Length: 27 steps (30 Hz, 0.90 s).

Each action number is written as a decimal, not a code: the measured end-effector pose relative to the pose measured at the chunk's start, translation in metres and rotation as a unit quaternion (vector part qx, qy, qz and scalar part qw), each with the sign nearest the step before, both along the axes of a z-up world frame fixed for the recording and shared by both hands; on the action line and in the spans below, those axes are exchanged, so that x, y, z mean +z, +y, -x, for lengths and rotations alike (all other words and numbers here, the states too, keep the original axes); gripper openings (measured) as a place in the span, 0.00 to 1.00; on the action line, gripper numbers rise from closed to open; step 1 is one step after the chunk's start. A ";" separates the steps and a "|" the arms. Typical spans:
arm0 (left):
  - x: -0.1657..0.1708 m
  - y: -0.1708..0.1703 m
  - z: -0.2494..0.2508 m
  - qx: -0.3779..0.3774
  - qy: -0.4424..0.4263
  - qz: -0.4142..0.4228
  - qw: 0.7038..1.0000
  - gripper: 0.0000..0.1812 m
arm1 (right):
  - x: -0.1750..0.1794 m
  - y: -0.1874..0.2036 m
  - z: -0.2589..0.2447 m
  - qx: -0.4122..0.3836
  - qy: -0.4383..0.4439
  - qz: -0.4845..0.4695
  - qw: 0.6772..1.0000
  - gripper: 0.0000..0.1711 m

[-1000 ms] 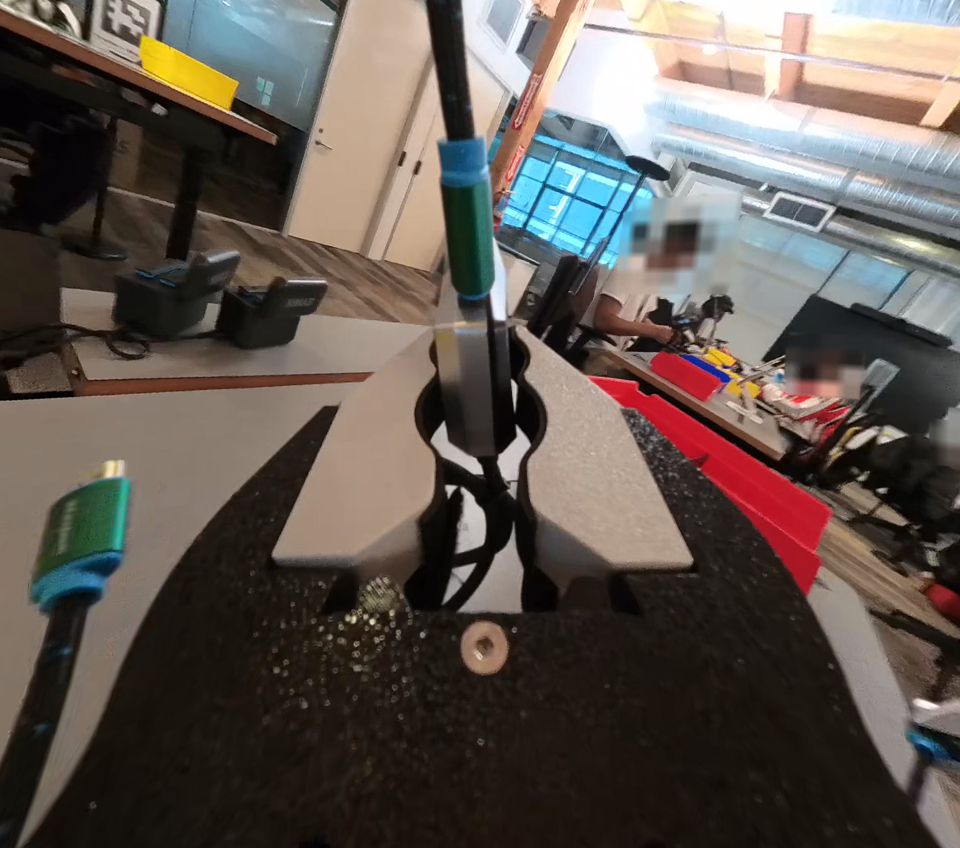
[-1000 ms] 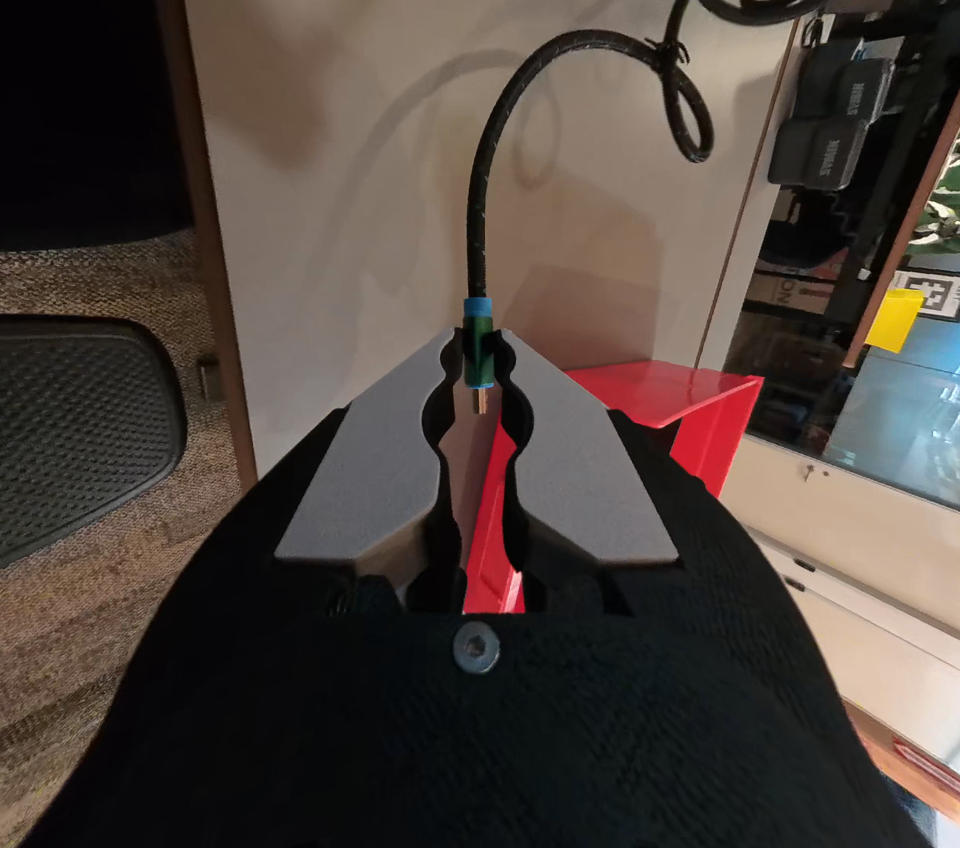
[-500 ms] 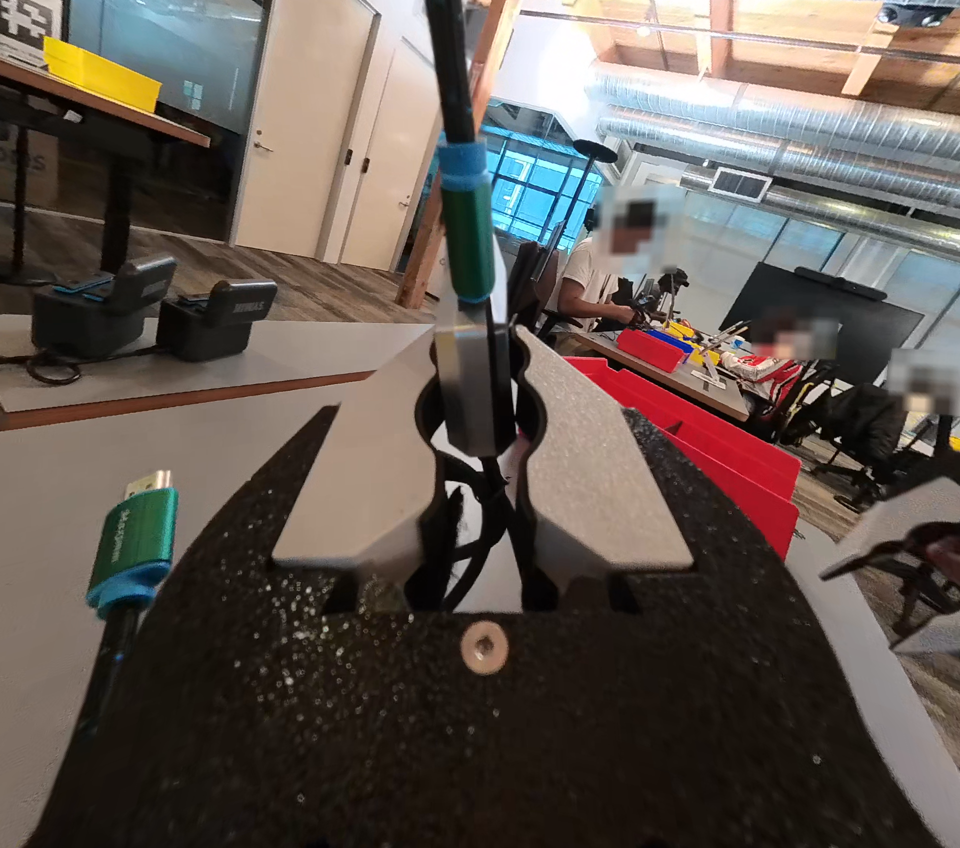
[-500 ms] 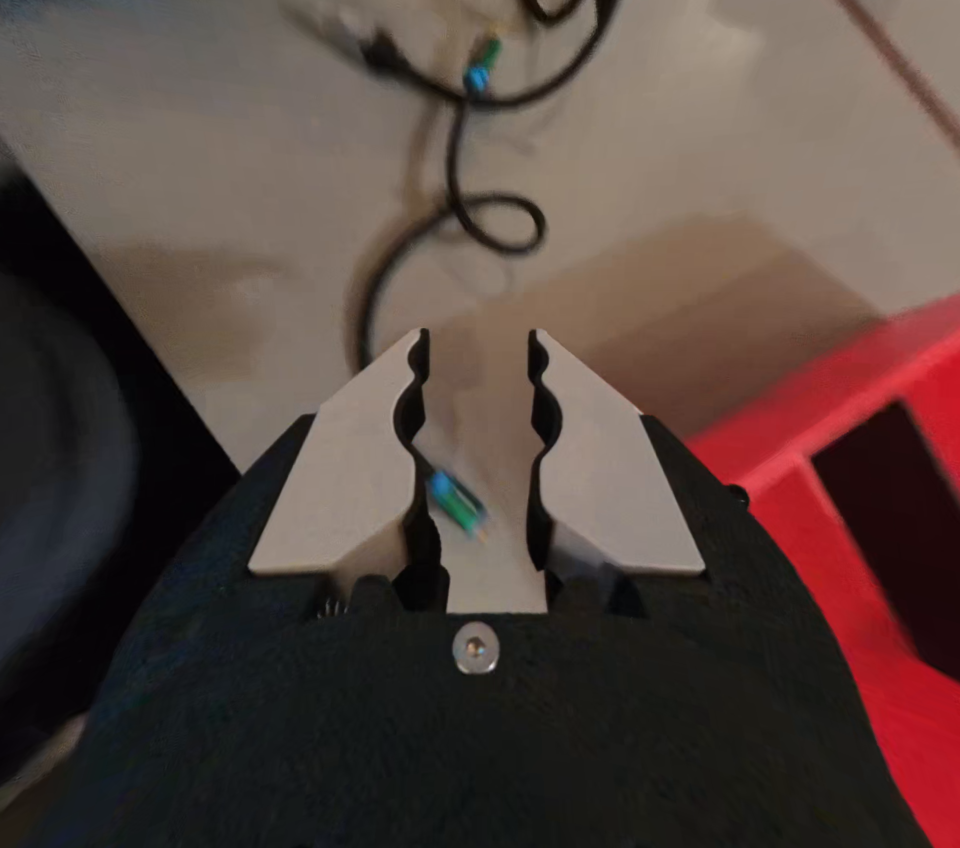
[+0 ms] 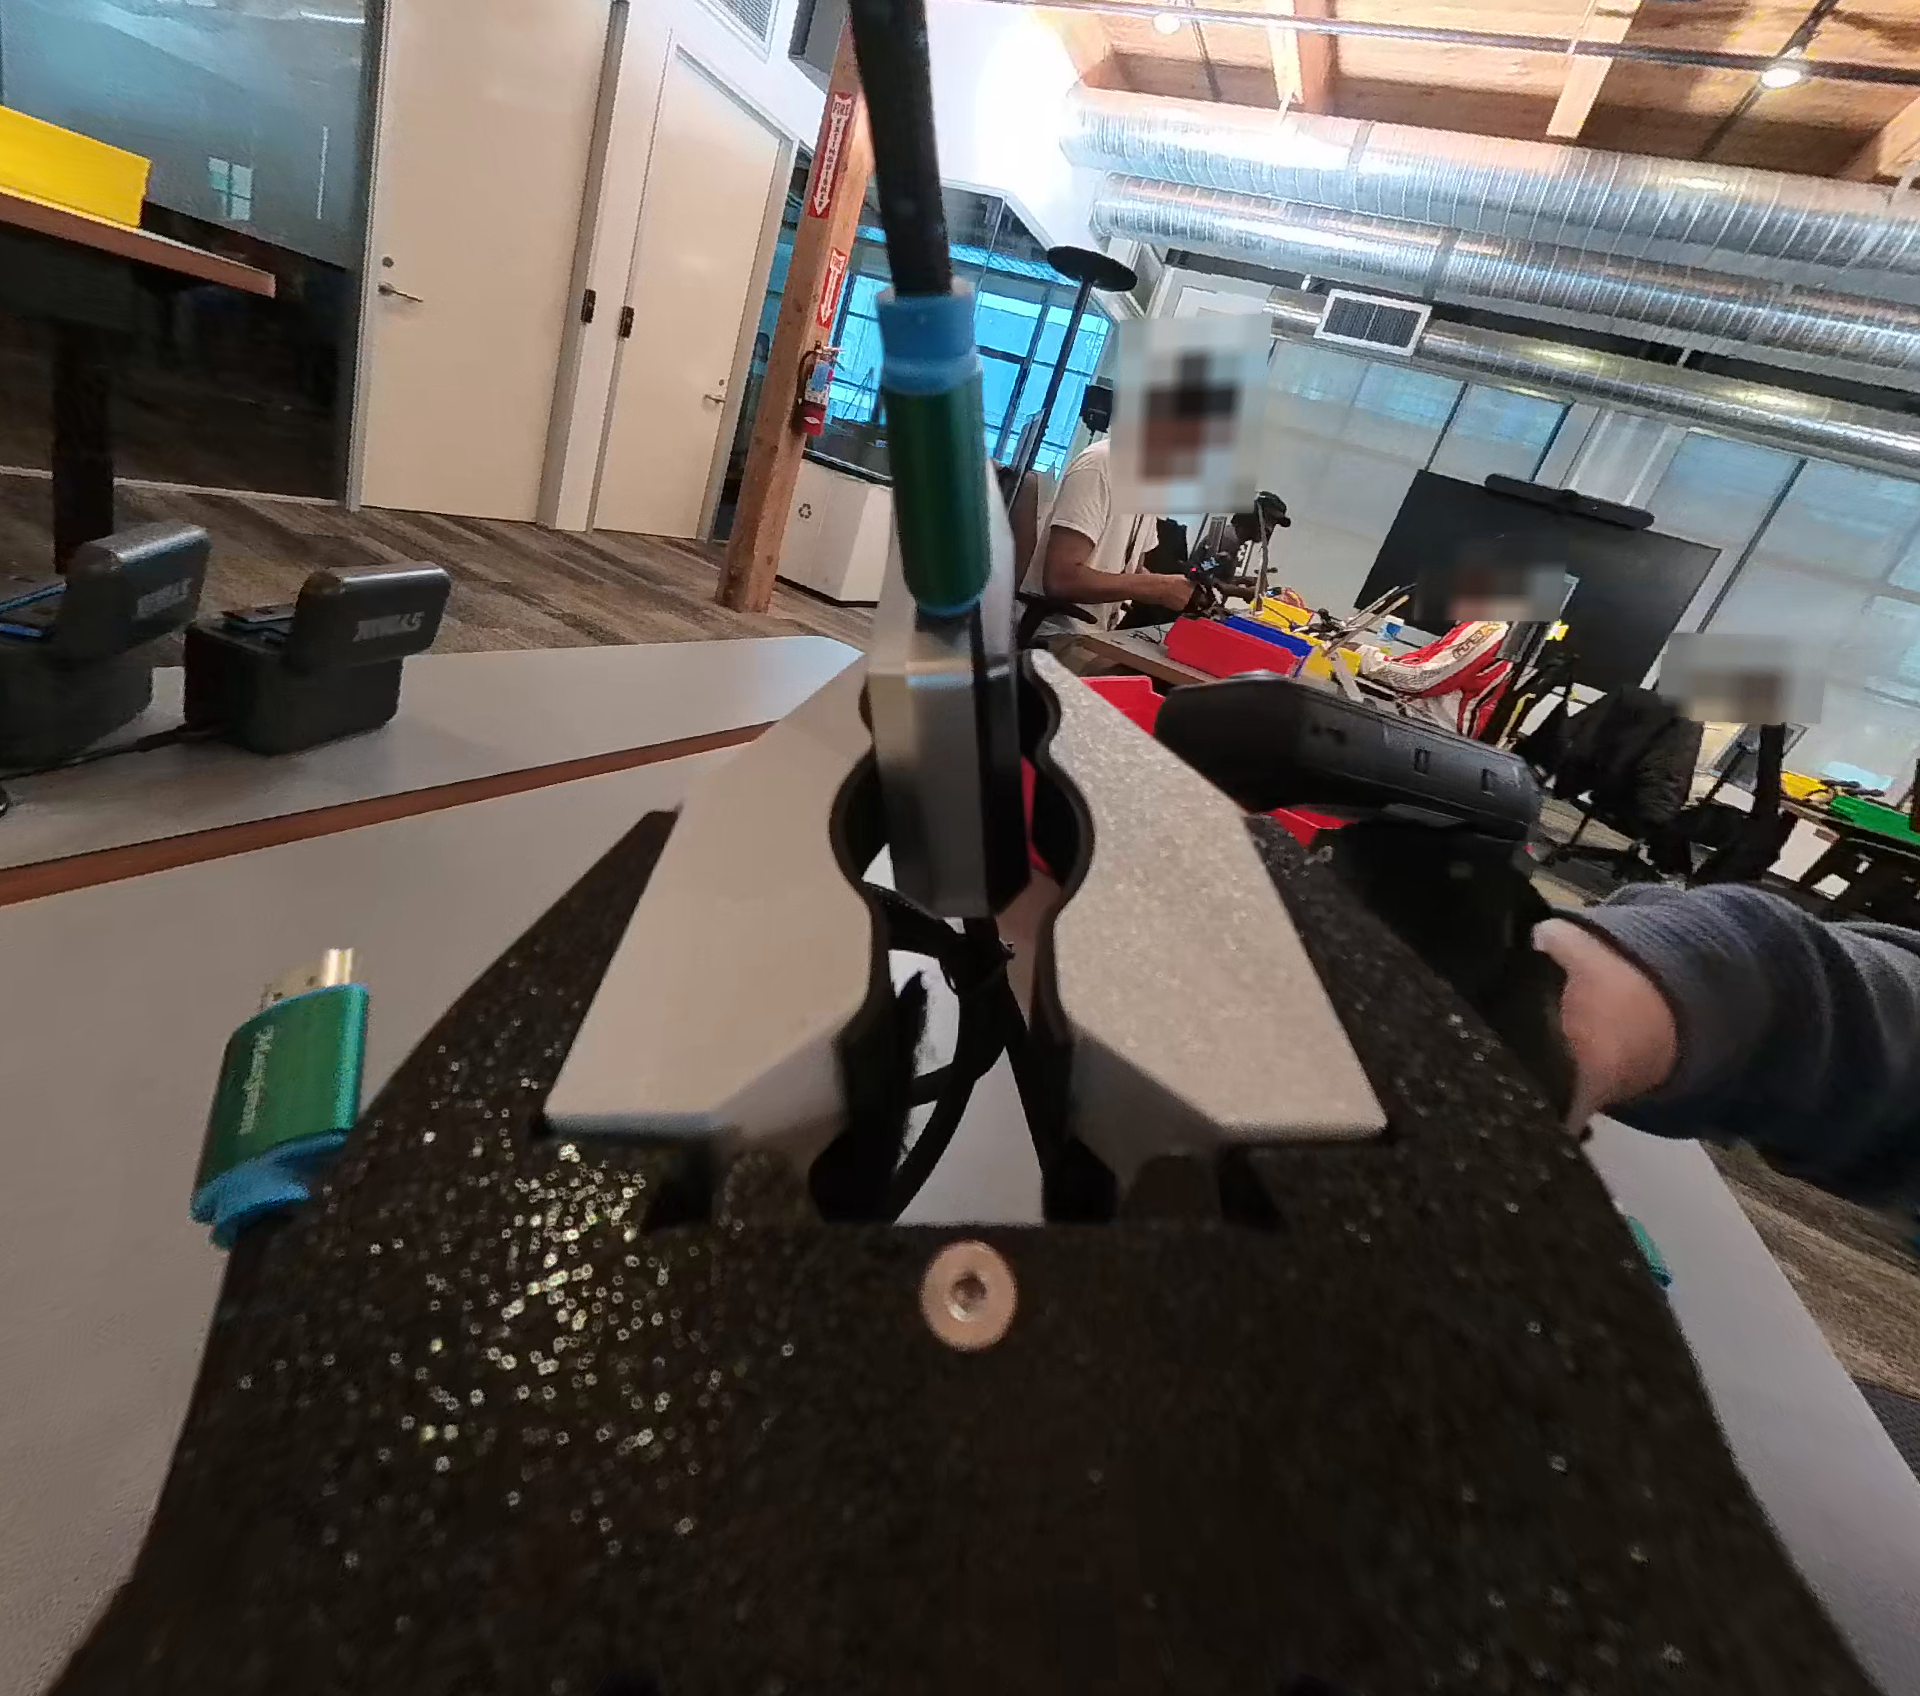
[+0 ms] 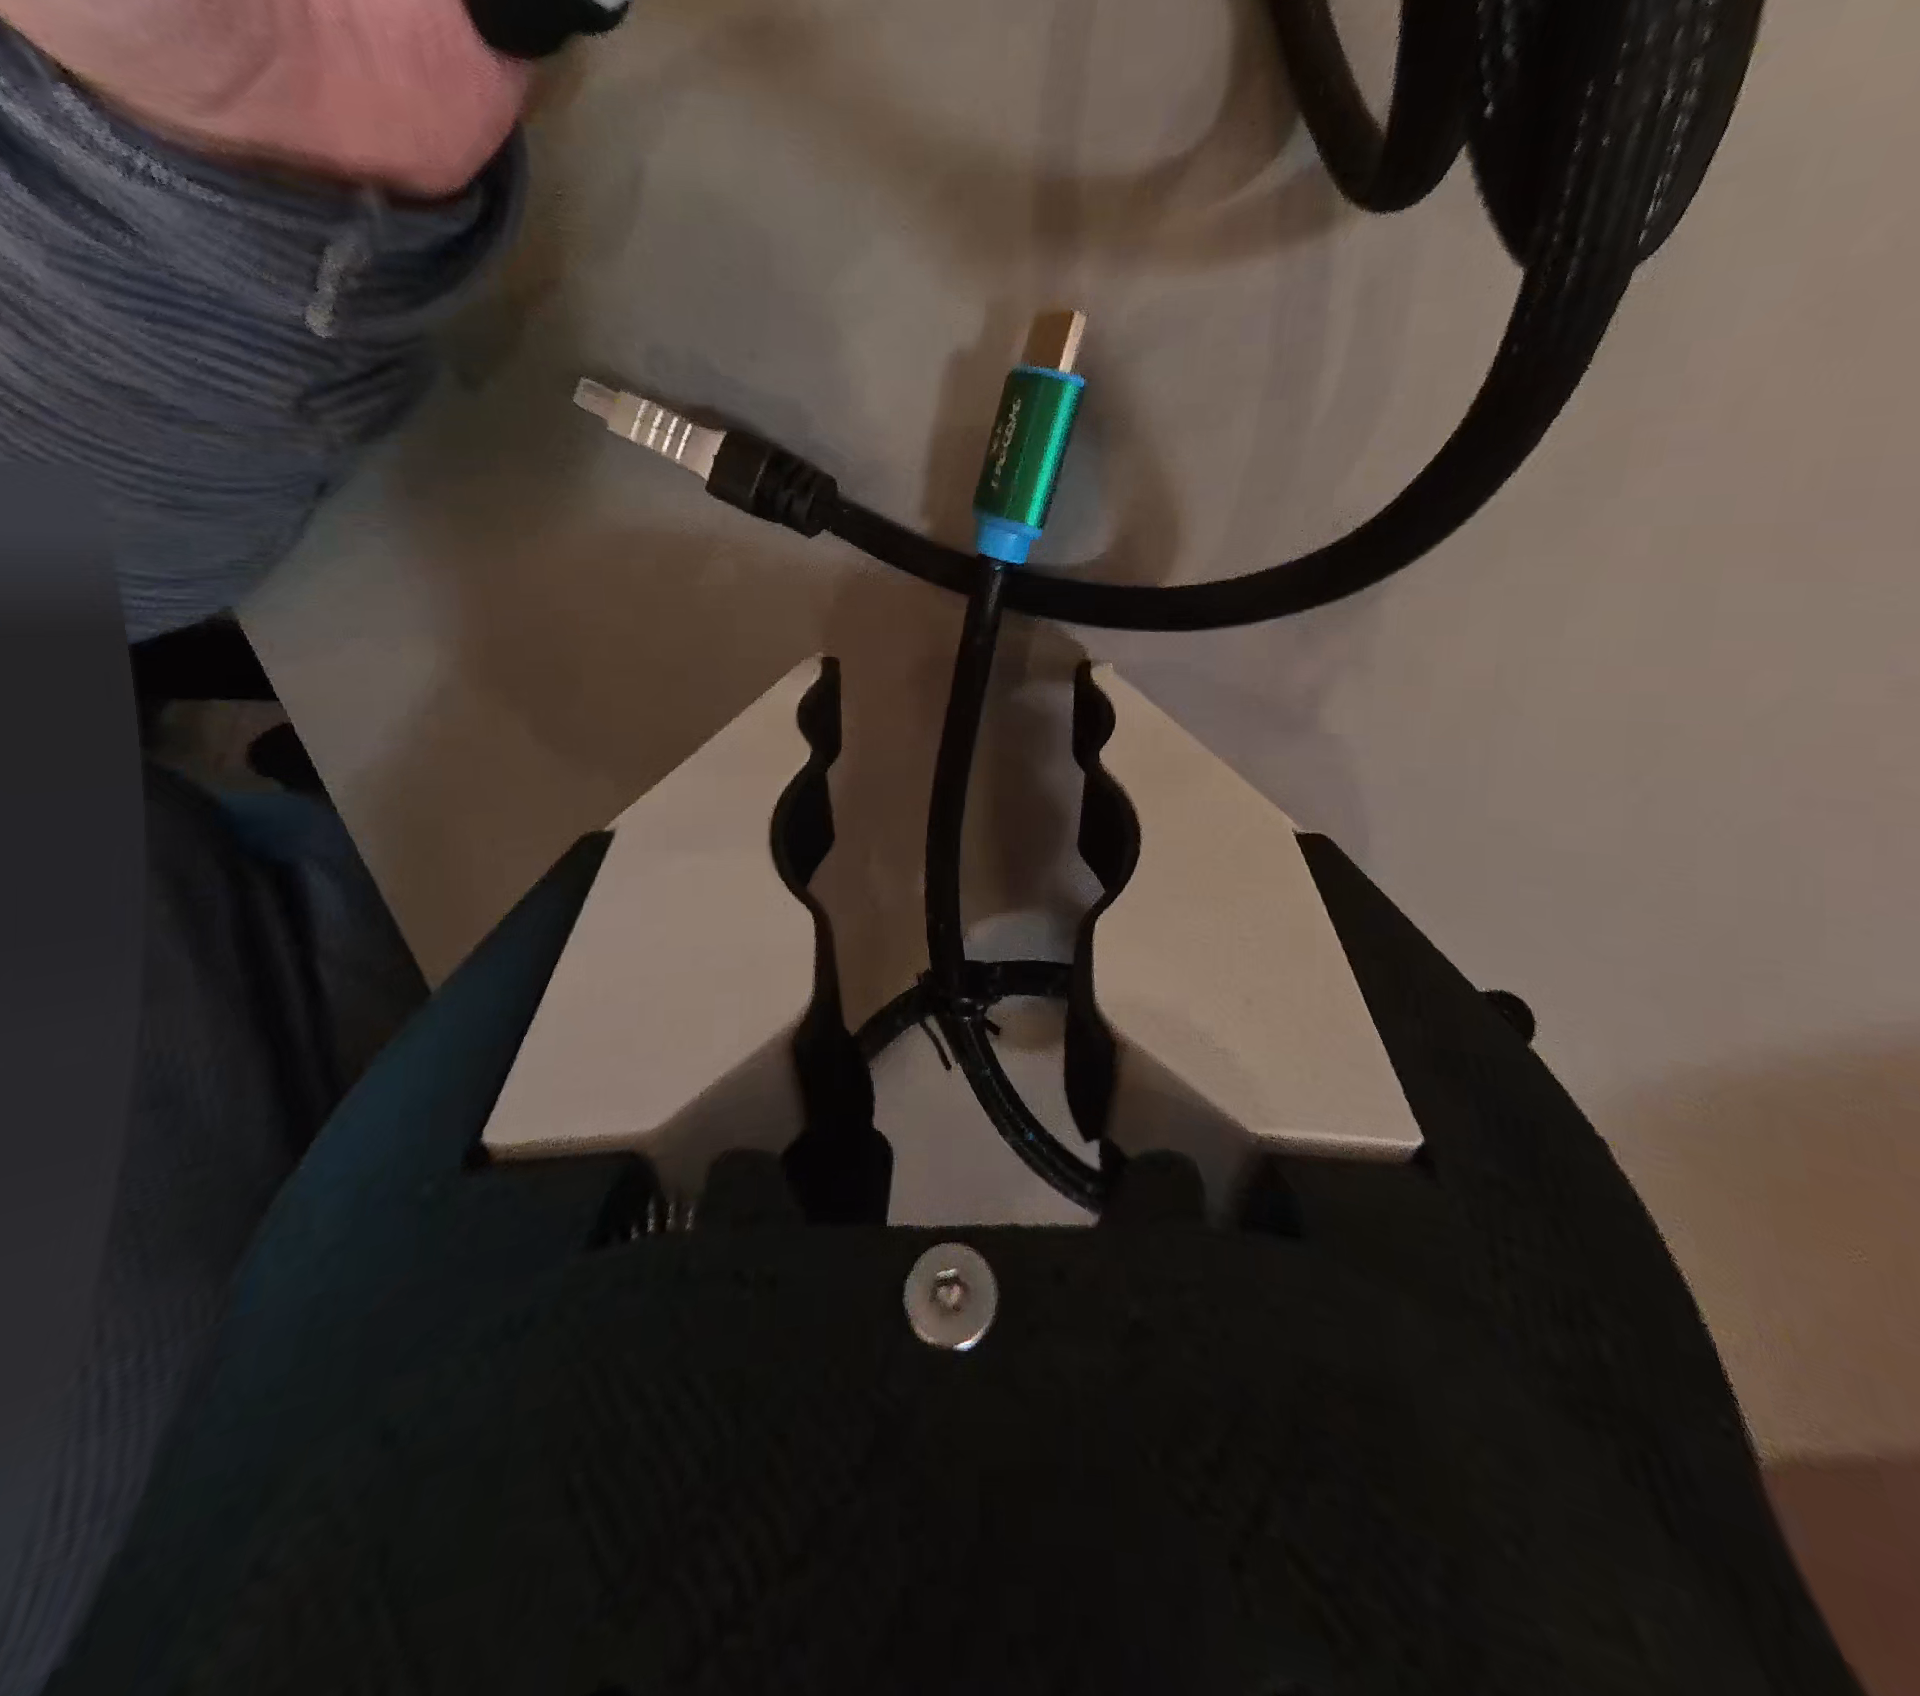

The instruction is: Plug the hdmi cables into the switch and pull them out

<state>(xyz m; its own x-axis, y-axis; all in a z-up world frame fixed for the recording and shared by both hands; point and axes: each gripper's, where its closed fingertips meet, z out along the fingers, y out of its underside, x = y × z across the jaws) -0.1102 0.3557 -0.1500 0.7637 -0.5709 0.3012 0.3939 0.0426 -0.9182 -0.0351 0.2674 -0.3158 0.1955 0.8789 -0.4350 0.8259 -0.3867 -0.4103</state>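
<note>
On my left wrist view a loose green plug (image 5: 286, 1096) lies on the grey table (image 5: 125, 1127) at far left. My left gripper (image 5: 951, 773) is clamped on the silver switch (image 5: 935, 773), which stands upright with a green HDMI plug (image 5: 935, 503) seated in its top. On the right wrist view, my right gripper (image 6: 954, 680) is spread, gripping nothing; a black cable (image 6: 961, 794) runs between its fingers to another green plug (image 6: 1029, 441). A silver-ended cable (image 6: 665, 436) crosses it.
</note>
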 end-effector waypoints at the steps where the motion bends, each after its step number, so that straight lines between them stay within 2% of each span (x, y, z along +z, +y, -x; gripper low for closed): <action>1: 0.000 0.000 0.000 -0.001 -0.001 0.000 1.000 0.11 | 0.000 0.002 0.000 0.002 -0.005 -0.005 1.000 0.26; 3: 0.000 0.000 0.000 -0.001 -0.002 -0.001 1.000 0.11 | 0.005 0.006 0.002 0.003 -0.002 -0.016 1.000 0.23; 7: 0.000 0.000 -0.001 -0.002 0.001 -0.002 1.000 0.11 | 0.025 0.018 0.021 -0.026 0.060 -0.013 0.998 0.17; 12: 0.000 -0.001 -0.001 -0.004 0.000 -0.002 1.000 0.11 | 0.007 0.020 0.027 -0.019 0.019 -0.035 0.999 0.23; 15: 0.000 -0.001 -0.001 -0.004 0.000 -0.002 1.000 0.11 | -0.001 0.019 0.028 -0.018 -0.006 -0.045 0.999 0.23; 17: 0.000 -0.001 -0.001 -0.005 0.001 -0.002 1.000 0.11 | -0.004 0.020 0.030 -0.019 -0.010 -0.053 0.998 0.18; 19: 0.000 -0.001 -0.002 -0.005 0.002 -0.003 1.000 0.11 | -0.006 0.020 0.030 -0.011 -0.015 -0.062 0.998 0.09; 21: 0.001 -0.001 -0.003 -0.007 0.001 -0.001 1.000 0.11 | -0.005 0.019 0.030 -0.001 -0.009 -0.078 0.997 0.08; 24: 0.010 -0.004 -0.004 -0.016 -0.008 0.003 1.000 0.10 | 0.019 0.015 0.029 0.025 0.040 -0.159 0.986 0.07; 27: 0.023 -0.012 -0.008 -0.024 0.024 -0.013 0.999 0.10 | 0.073 0.000 0.022 0.051 0.137 -0.268 0.952 0.06</action>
<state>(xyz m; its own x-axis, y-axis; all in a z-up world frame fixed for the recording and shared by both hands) -0.1023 0.3442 -0.1275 0.7482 -0.6145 0.2500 0.3519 0.0482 -0.9348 -0.0573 0.2675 -0.2429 0.0403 0.9975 0.0584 0.6821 0.0152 -0.7311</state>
